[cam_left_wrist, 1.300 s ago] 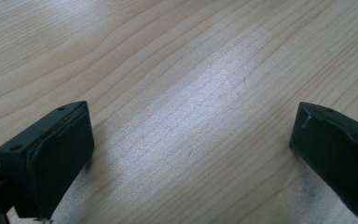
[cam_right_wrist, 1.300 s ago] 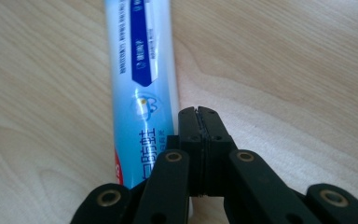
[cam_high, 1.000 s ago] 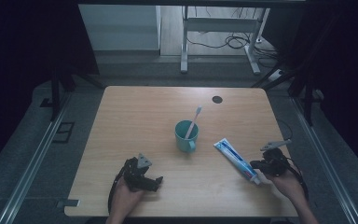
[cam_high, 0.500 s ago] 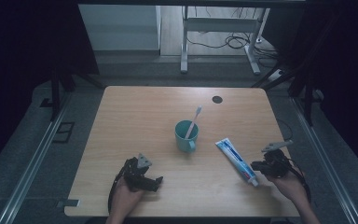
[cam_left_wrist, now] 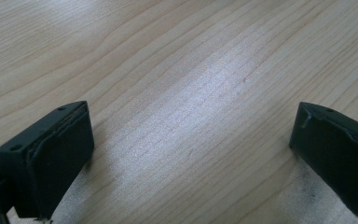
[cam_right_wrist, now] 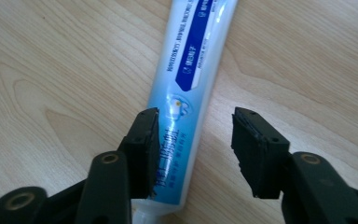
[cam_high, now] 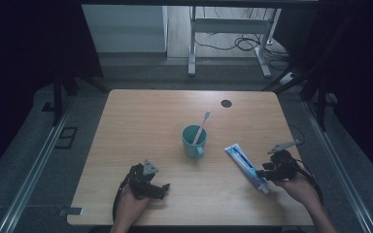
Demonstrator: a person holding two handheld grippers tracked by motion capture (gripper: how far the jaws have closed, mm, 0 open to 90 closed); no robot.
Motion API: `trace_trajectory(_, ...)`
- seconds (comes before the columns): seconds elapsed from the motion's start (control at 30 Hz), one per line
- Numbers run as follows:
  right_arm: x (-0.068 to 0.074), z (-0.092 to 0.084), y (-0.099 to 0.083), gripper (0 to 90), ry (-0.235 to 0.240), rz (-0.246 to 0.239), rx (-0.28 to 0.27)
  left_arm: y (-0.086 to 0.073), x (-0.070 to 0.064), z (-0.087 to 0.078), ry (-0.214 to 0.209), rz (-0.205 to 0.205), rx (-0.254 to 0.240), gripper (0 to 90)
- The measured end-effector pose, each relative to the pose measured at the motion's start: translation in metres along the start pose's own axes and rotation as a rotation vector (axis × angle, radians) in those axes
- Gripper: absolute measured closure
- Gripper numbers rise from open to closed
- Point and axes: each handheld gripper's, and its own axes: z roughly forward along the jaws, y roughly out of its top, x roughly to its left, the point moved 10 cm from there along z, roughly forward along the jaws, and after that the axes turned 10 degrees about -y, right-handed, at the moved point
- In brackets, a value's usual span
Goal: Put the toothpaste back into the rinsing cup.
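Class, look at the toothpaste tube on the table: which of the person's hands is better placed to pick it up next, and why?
The right. The right gripper has just been opening its jaws around the toothpaste tube, which lies flat between them, not yet pinched. The left gripper rests open on bare table, across from the cup.

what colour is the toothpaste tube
Light blue and white with a dark blue label band, clearest in the right gripper view: tube.

Lab: dark curtains [cam_high: 24, 58], floor cables [cam_high: 233, 43], floor rails [cam_high: 34, 165].
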Motion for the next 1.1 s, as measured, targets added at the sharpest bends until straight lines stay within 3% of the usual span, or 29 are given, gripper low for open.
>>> trace_trajectory(0.47, 0.011, 0.019, 0.011, 39.6, 0.016, -0.031, 0.101, 0.000, 0.000, 0.000, 0.000, 0.001, 0.000, 0.0)
trace_trajectory(1.1, 0.015, 0.043, 0.021, 41.8, -0.030, -0.060, 0.238, 0.000, 0.000, 0.000, 0.000, 0.000, 0.000, 0.0)
